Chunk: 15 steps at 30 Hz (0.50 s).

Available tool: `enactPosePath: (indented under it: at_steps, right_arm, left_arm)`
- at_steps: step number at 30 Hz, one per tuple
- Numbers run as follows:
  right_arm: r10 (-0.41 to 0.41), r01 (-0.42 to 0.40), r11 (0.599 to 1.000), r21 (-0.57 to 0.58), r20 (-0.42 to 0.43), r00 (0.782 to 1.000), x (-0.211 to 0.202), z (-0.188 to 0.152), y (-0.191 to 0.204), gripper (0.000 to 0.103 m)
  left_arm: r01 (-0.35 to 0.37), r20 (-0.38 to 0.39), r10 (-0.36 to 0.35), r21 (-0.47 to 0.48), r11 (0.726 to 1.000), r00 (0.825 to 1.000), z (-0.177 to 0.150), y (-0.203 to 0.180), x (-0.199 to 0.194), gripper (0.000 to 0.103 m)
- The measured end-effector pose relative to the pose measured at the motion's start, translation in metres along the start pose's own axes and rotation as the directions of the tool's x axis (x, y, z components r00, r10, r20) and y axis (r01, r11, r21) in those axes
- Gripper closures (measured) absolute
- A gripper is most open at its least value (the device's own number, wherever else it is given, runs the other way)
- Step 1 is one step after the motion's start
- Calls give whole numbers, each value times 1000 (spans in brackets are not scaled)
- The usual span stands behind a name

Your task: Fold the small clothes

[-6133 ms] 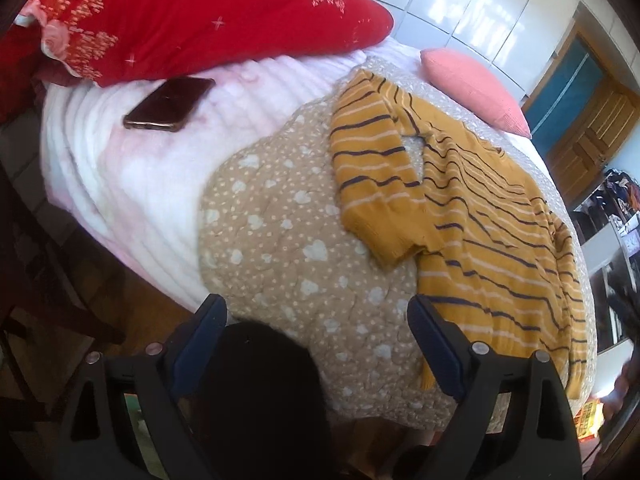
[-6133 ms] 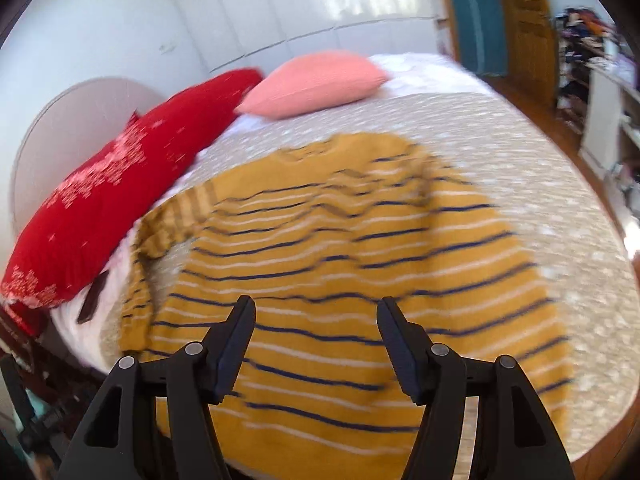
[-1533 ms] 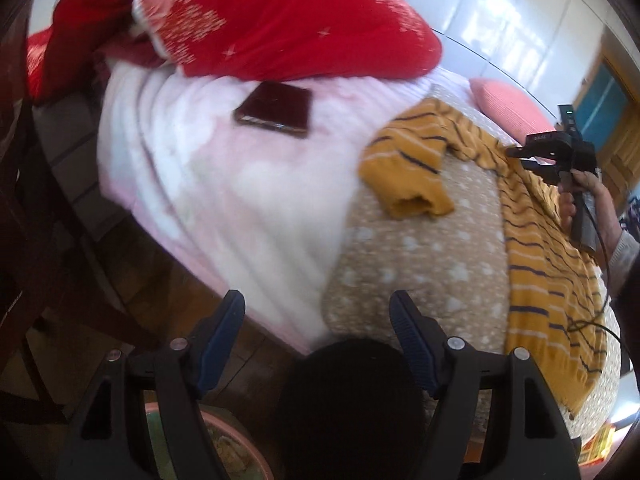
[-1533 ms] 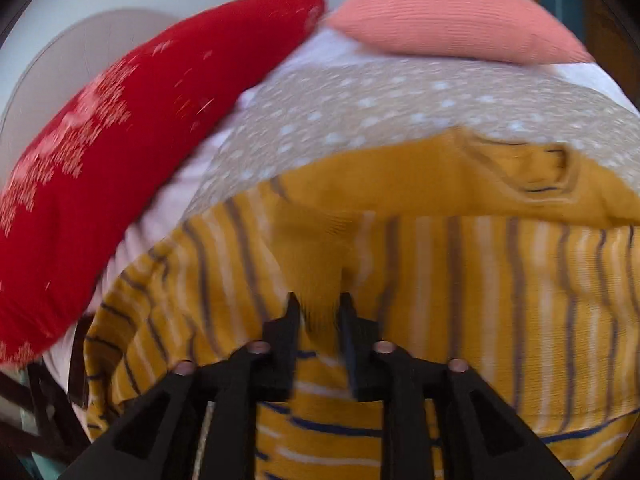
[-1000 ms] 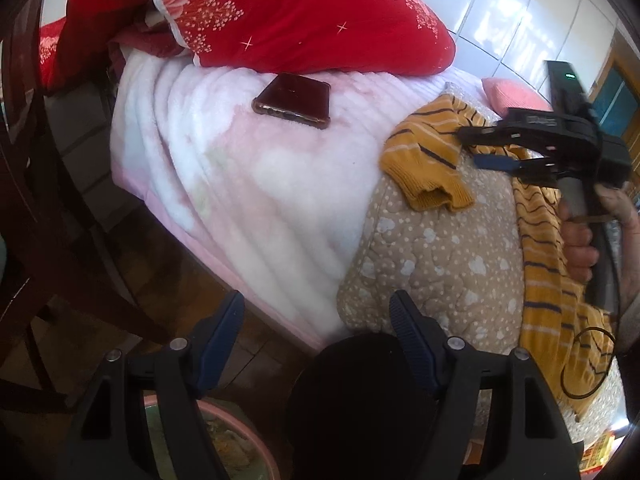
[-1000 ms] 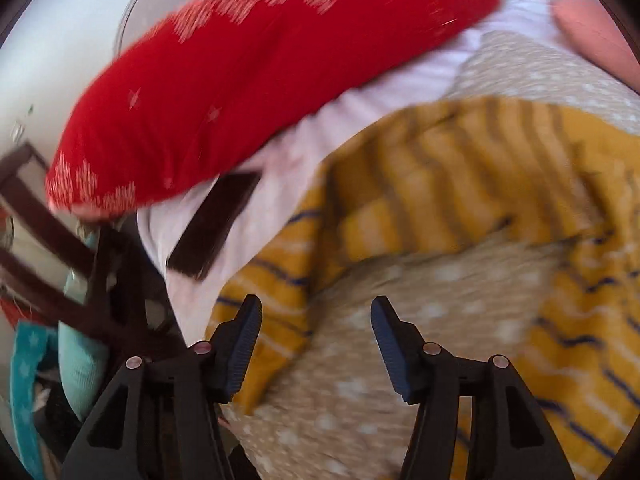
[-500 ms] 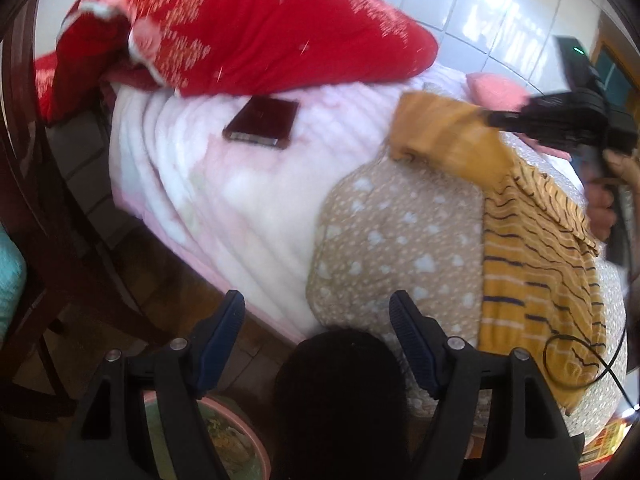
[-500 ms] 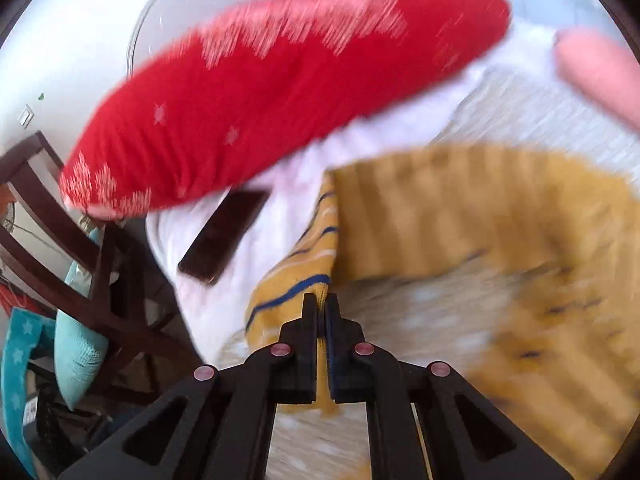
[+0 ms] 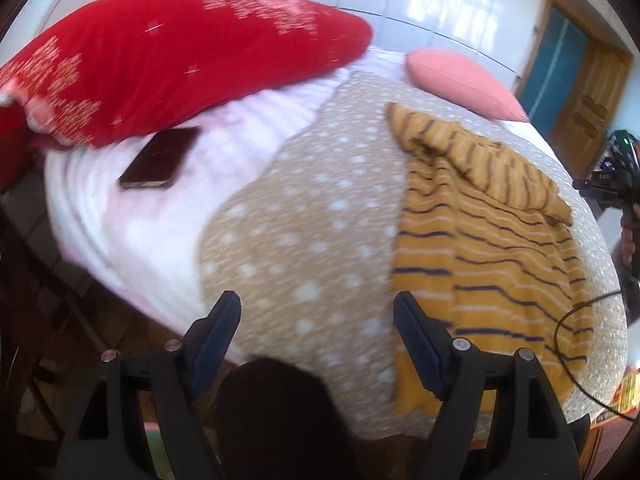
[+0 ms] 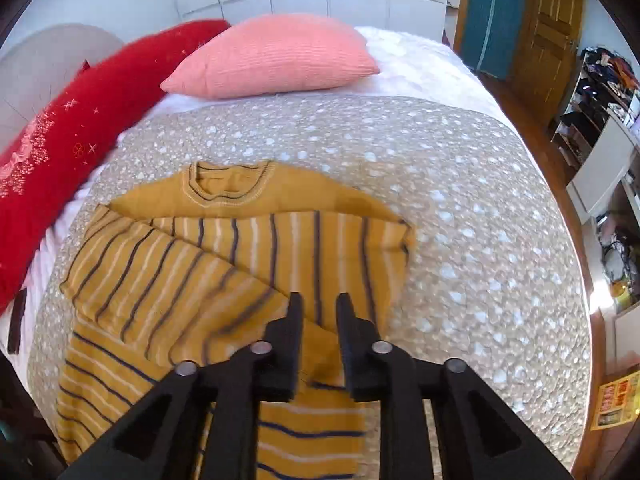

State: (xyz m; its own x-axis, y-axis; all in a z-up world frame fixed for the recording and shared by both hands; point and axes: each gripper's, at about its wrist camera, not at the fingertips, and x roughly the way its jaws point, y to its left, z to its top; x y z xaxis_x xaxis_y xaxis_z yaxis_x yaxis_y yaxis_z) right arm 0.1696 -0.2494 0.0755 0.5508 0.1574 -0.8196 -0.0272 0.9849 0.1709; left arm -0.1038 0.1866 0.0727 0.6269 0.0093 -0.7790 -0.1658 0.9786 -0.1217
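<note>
A mustard-yellow sweater with navy and white stripes [image 10: 224, 272] lies on the tan dotted blanket [image 10: 460, 208], neck toward the pillows. Both sleeves are folded across its chest. My right gripper [image 10: 319, 300] hovers over the lower part of the folded sleeves, jaws slightly apart and holding nothing. The sweater also shows in the left wrist view [image 9: 488, 248]. My left gripper [image 9: 316, 320] is wide open and empty at the bed's near edge, left of the sweater's hem. The right gripper body shows at the far right of the left wrist view [image 9: 612, 188].
A red pillow [image 9: 168, 52] and a pink pillow [image 10: 272, 60] lie at the head of the bed. A dark phone [image 9: 160, 158] lies on the pale pink bedding [image 9: 120, 220]. A cable [image 9: 580, 344] trails over the blanket. A wooden door [image 10: 548, 36] and shelves stand to the right.
My right gripper carried the left sleeve across the sweater, let it go and drew back, jaws now slightly apart. The left gripper swung toward the bed and stayed open.
</note>
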Motion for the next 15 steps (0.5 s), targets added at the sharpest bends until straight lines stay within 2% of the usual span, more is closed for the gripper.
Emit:
enactPosePath:
  at_steps: [2,6,11,14,15]
  right_arm:
    - [39,-40,998,40,30,999,-11,-20,-11,50]
    - [93,-94,994,60,26,995,-14,-51,-11,49]
    - [137,-146,983,111,78,987,-8,-50,-5,49]
    - [76,-85,989,119,78,994,14,-44,7,46]
    - [46,-51,994,101,48,998,28,-42,12,48]
  left_arm:
    - [6,-9,-6,24,1000,1000,3,-10,8,25]
    - [42,-72,-41,22,999,997,5,-21,30,25]
    - [84,-97,-82,11,996,992,0,-35,37,25]
    - [94,-107,-92,11,996,990,-3,-42,37,25]
    - [107,-112,-106,3,994,988,-2,-43,38,25]
